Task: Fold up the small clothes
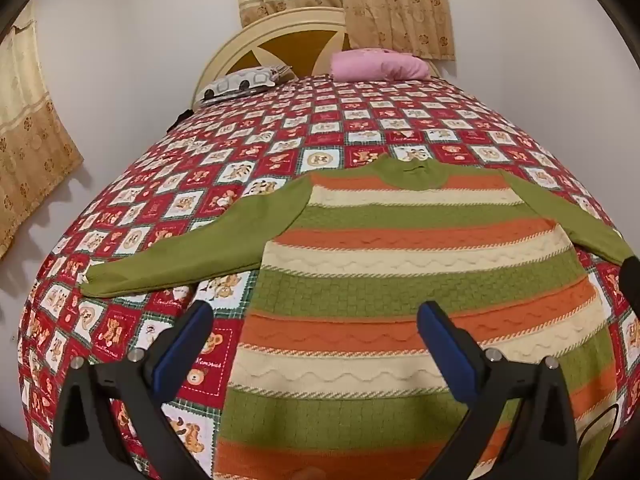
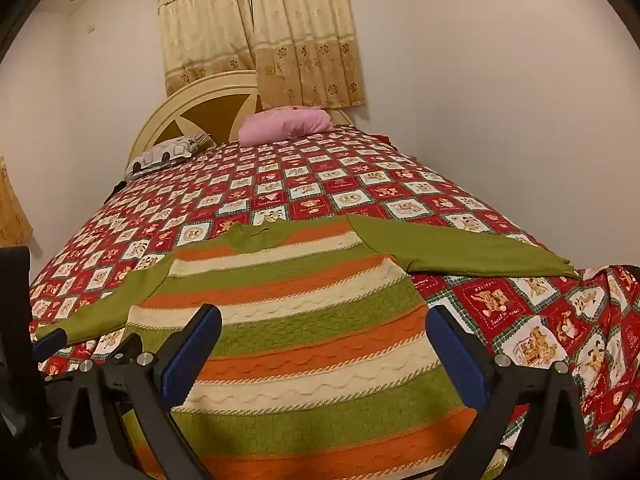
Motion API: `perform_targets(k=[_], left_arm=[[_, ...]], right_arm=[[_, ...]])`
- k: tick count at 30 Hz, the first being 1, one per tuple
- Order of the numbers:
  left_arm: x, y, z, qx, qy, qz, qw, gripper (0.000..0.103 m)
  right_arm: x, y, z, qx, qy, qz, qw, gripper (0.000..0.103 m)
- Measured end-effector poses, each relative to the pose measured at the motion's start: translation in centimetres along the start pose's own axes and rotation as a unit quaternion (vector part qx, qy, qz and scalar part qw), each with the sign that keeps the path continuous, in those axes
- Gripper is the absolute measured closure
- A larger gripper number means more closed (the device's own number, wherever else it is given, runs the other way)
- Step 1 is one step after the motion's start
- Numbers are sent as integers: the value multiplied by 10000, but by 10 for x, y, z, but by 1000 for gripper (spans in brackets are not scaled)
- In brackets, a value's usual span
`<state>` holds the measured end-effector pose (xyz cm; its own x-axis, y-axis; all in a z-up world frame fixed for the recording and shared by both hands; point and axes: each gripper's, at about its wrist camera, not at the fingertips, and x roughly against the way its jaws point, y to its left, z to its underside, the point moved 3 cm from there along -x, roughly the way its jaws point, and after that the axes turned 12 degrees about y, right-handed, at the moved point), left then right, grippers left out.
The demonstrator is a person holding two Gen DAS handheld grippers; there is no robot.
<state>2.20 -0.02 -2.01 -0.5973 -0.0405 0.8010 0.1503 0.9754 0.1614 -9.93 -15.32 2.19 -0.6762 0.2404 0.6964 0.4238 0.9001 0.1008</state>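
**Striped sweater laid flat on the bed, both grippers spread above its hem**

A small knitted sweater [image 1: 416,280] in green, orange and cream bands is seen spread flat on a red patchwork bedspread [image 1: 280,136] printed with bear motifs. Its collar is turned toward the headboard [image 1: 276,46] and its hem toward the cameras. Both green sleeves are stretched outward: the left sleeve [image 1: 192,248] is laid across the quilt toward the left edge of the bed, and the right sleeve [image 2: 460,252] is extended toward the right edge, where the bedspread is draped downward.

The left gripper [image 1: 316,332] is held over the lower left part of the sweater, its 2 blue-padded fingers [image 1: 184,344] spread wide with nothing between them. The right gripper [image 2: 324,340] is held over the lower right part of the sweater, its fingers [image 2: 192,352] likewise parted and nothing pinched. Whether either gripper is touching the knit cannot be told.

At the head of the bed a pink pillow [image 1: 376,65] and a grey-and-white patterned pillow [image 1: 240,83] are seen, with beige floral curtains [image 2: 260,28] hung on the wall behind
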Motion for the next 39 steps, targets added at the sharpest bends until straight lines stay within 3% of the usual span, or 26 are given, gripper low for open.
perform_targets(k=[8,11,13,39], left_arm=[[-5,-6,8,14,87,191,9998,0],[-8,-6,9,44,122,171,9998,0],[-6,-2,5,92,148,191,9997,0],[-7,0,8,139,210,275,9993,0]], right_arm=[[-1,3,2,55,35,18,10000,1],[-3,22,3,85,50,31,9999,1],[-1,-2,4,-75,52,-8,10000,1],[-3,1,6,-96,109,1,9999,1]])
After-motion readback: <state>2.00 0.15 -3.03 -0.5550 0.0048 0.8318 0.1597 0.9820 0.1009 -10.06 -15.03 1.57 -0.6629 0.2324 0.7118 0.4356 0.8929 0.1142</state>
